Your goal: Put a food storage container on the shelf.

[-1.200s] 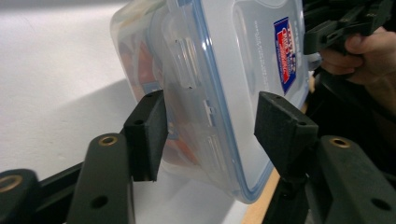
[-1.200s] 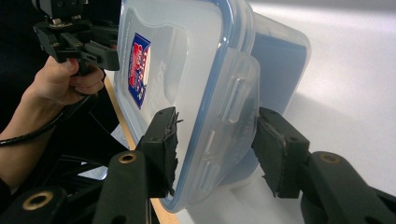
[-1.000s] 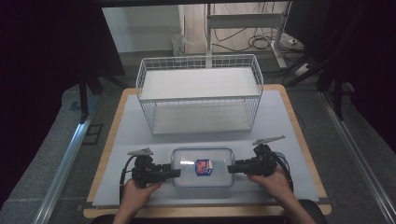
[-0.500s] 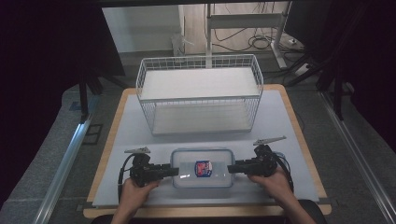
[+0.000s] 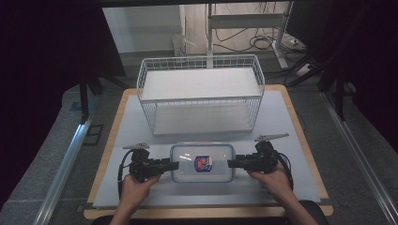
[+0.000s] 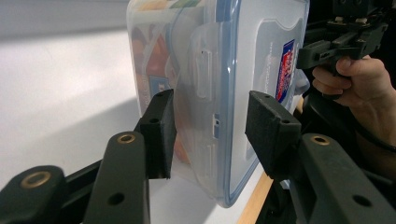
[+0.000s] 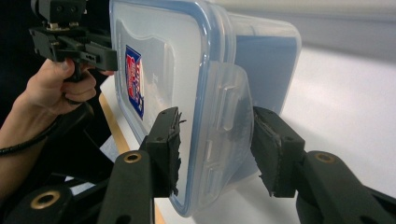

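A clear plastic container [image 5: 202, 162] with a blue-sealed lid and a red and blue label sits near the front of the table, with colourful contents inside. My left gripper [image 5: 174, 165] is rolled on its side and shut on the container's left end [image 6: 224, 56], one pad on the lid rim and one under the latch flap. My right gripper [image 5: 231, 163] holds the right end [image 7: 187, 56] the same way, its pads [image 7: 273, 149] pinching lid and flared flap. I cannot tell whether the base touches the table.
A white wire basket [image 5: 201, 93] stands at the back of the white mat [image 5: 281, 122], just beyond the container. The table's wooden edge [image 5: 206, 212] runs in front of the hands. Dark floor and metal rails flank both sides.
Both grippers and the container between them have shifted together a little up the high view, away from the front edge. The container looks slightly larger.
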### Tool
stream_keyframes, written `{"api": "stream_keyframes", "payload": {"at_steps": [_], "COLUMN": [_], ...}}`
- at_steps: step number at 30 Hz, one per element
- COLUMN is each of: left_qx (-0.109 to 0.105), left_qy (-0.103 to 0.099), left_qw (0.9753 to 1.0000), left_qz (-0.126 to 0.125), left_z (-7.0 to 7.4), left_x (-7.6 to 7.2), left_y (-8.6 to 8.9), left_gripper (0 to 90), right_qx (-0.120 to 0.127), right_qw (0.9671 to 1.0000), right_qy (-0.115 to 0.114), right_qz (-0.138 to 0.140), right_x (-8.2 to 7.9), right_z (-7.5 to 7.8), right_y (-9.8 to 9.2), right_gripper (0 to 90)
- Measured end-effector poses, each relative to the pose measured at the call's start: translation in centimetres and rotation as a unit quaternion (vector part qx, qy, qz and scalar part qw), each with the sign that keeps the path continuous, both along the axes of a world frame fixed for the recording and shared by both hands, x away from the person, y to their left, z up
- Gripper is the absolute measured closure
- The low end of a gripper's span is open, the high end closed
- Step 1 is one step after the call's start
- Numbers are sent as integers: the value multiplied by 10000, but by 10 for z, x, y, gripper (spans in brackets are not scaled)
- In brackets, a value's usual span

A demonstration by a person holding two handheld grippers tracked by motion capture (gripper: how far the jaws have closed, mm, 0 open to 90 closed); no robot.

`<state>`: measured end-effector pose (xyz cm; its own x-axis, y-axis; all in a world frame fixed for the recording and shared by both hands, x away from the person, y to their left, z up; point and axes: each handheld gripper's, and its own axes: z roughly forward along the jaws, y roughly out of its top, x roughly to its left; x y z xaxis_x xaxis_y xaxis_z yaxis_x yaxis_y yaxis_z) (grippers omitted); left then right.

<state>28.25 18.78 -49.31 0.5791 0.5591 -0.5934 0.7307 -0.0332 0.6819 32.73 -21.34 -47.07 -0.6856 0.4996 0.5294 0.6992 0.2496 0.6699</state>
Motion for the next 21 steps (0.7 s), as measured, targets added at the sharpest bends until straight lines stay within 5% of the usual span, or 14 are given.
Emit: {"api": "stream_keyframes", "payload": {"at_steps": [21], "left_qx": [117], "left_qy": [-868], "left_qw": [9961], "left_qz": [143], "left_z": [94], "left_x": [36], "left_y": [3], "left_gripper": [537], "right_qx": [249], "right_qw": [9958], "right_qy": [-881], "right_qz": [-84], "right_x": [37], "right_z": [89], "right_y": [4], "right_gripper": [535]}}
